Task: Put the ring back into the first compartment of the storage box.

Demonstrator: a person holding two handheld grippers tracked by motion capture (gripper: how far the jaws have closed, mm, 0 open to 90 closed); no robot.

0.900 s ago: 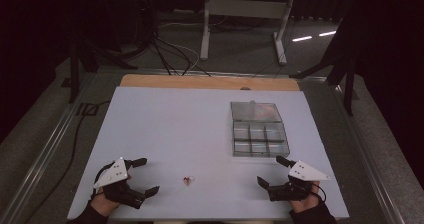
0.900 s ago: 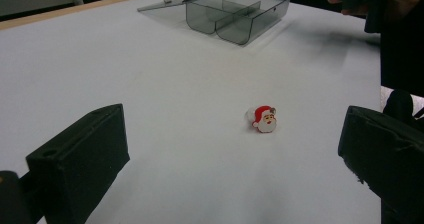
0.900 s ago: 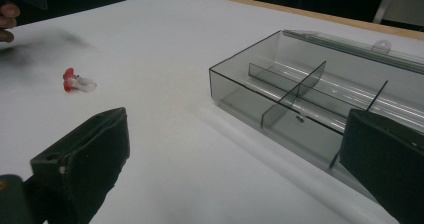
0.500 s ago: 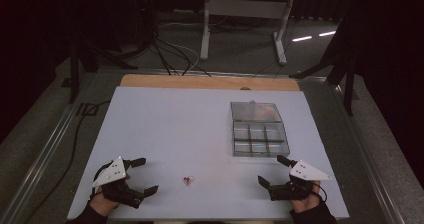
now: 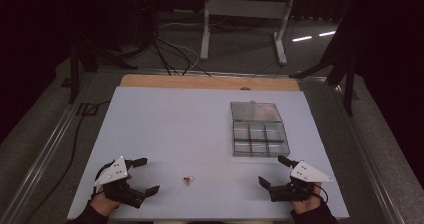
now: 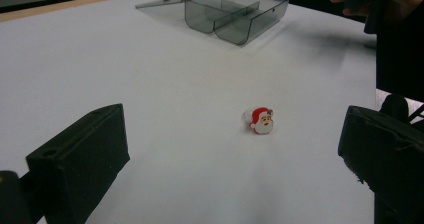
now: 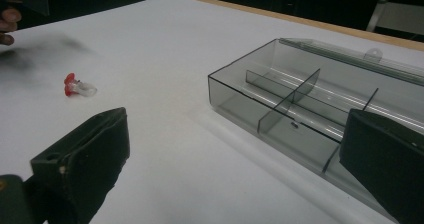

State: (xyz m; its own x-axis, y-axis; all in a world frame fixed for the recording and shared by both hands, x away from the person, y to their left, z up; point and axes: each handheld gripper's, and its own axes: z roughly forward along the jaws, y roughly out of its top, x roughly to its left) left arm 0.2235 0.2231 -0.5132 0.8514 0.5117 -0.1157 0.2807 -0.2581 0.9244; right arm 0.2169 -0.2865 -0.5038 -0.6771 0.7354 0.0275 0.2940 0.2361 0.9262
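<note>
A small Santa-head charm (image 6: 262,120), red and white on a clear backing, lies on the white table (image 5: 200,124) near its front edge (image 5: 187,179); the right gripper view has it at the left (image 7: 77,86). My left gripper (image 5: 142,176) rests at the front left with jaws wide apart and nothing between them; the charm lies ahead of it (image 6: 235,154). At the front right, my right gripper (image 5: 272,171) is open too, pointing toward the smoky clear compartment box (image 5: 259,139), whose lid lies folded back (image 7: 300,114).
The box's lid (image 5: 255,111) lies flat on the table behind the compartments. A wooden strip (image 5: 210,82) runs along the table's far edge. Metal rails flank the table; cables and a stand's legs (image 5: 245,29) are on the floor beyond.
</note>
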